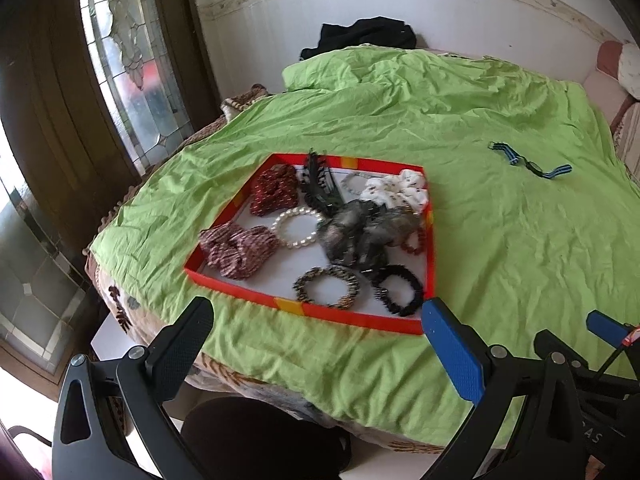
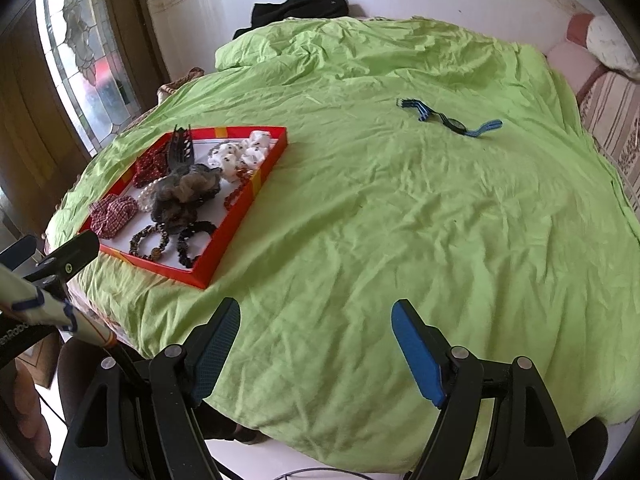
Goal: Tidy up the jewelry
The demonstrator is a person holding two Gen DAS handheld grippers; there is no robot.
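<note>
Right now I am holding both tongs low over the near edge of the bed, which is lying under a crumpled green sheet (image 2: 400,220). My left tongs (image 1: 318,330) are standing wide with nothing between the fingers, and they are pointing at the red tray (image 1: 352,318) sitting just beyond them on the sheet. My right tongs (image 2: 316,336) are also gaping wide and gripping nothing, hovering over bare green cloth with the tray off to their left. Inside the tray the jewelry is lying in a loose jumble: a pearl bracelet (image 1: 298,227) beside a checked red scrunchie (image 1: 240,250), a dark red scrunchie (image 1: 274,194) behind it, a grey gauzy scrunchie (image 1: 360,232) in the middle, a white spotted scrunchie (image 1: 404,192) at the far right corner, a black claw clip (image 1: 318,184) sticking up at the back, and a brown beaded bracelet (image 1: 326,286) touching a black hair tie (image 1: 398,290) at the near edge. Well apart from the tray, out on the sheet, a blue striped strap (image 2: 450,120) is lying alone. A black garment (image 1: 368,36) is bunching against the wall behind the bed.
</note>
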